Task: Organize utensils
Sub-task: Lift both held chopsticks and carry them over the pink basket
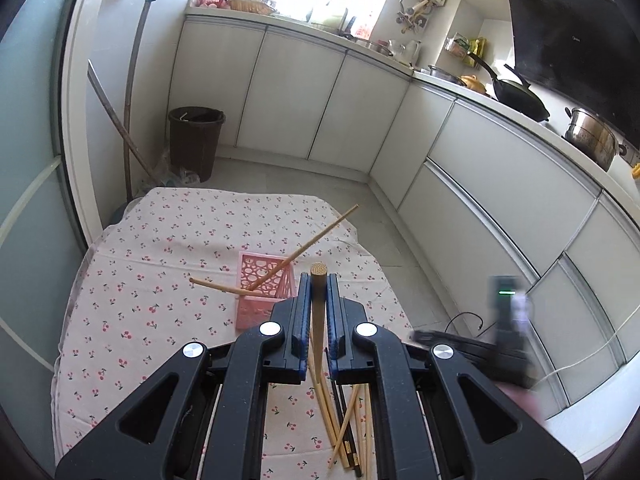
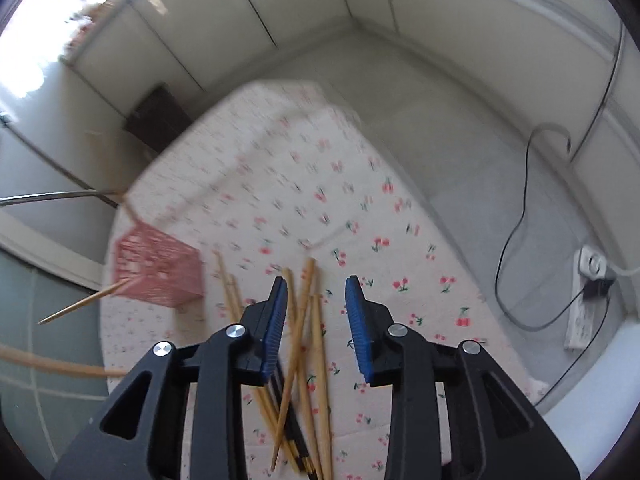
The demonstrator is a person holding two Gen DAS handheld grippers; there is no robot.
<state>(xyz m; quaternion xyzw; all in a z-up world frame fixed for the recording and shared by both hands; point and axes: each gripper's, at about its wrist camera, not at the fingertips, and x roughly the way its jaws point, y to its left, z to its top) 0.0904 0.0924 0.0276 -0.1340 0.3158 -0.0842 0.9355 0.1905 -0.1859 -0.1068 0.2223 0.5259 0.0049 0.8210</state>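
Observation:
My left gripper (image 1: 319,284) is shut on a wooden chopstick (image 1: 319,320) that points forward between the blue pads, held above the table. A pink perforated holder (image 1: 262,292) stands just ahead of it with two chopsticks (image 1: 304,246) sticking out at angles. A pile of several loose chopsticks (image 1: 348,424) lies on the cherry-print tablecloth (image 1: 160,264) beneath the left gripper. My right gripper (image 2: 316,298) is open above the same pile (image 2: 304,360). The pink holder (image 2: 158,274) is to its left. This view is blurred by motion.
The small table stands in a kitchen. White cabinets (image 1: 500,184) run along the back and right. A dark bin (image 1: 195,142) stands on the floor beyond the table. A power strip (image 2: 588,304) and cable (image 2: 516,216) lie on the floor at right.

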